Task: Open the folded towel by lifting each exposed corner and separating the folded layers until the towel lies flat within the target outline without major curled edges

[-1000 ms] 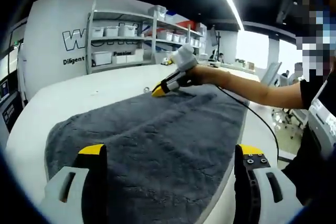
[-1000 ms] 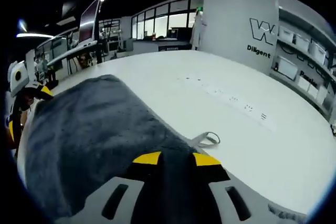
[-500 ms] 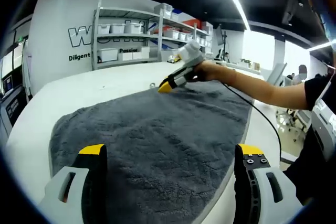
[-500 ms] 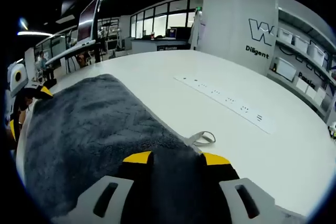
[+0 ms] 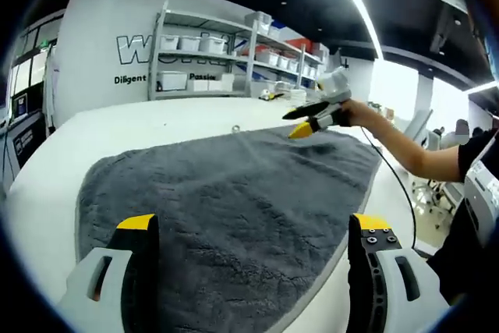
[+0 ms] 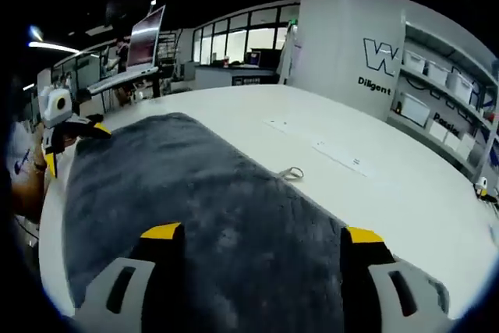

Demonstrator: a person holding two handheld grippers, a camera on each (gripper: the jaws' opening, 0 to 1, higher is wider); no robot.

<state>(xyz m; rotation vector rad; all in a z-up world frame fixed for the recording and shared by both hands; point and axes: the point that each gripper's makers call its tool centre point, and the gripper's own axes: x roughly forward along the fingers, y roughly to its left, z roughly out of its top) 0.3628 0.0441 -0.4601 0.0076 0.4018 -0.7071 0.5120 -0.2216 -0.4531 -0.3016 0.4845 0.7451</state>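
The dark grey towel (image 5: pixel 234 193) lies spread open on the white table (image 5: pixel 47 185), with its surface slightly rumpled. My left gripper (image 5: pixel 252 225) hovers open over the towel's near edge, with nothing between its fingers. The right gripper (image 5: pixel 312 118), held by a hand, is lifted just above the towel's far right corner. In the right gripper view, my right gripper (image 6: pixel 260 233) stands wide open over the towel (image 6: pixel 171 185), holding nothing. The towel's small hanging loop (image 6: pixel 291 173) lies on the table at the edge. The left gripper (image 6: pixel 62 126) shows at the far left end.
A white power strip (image 6: pixel 335 155) lies on the table (image 6: pixel 405 200) beyond the towel. Shelves with white bins (image 5: pixel 195 44) stand behind the table. A person's arm (image 5: pixel 405 150) and cable reach in from the right. Desks with a monitor (image 6: pixel 144 37) stand further back.
My right gripper has opened, let go of the towel corner and lifted off it. The towel now lies flatter. The left gripper stays open in place.
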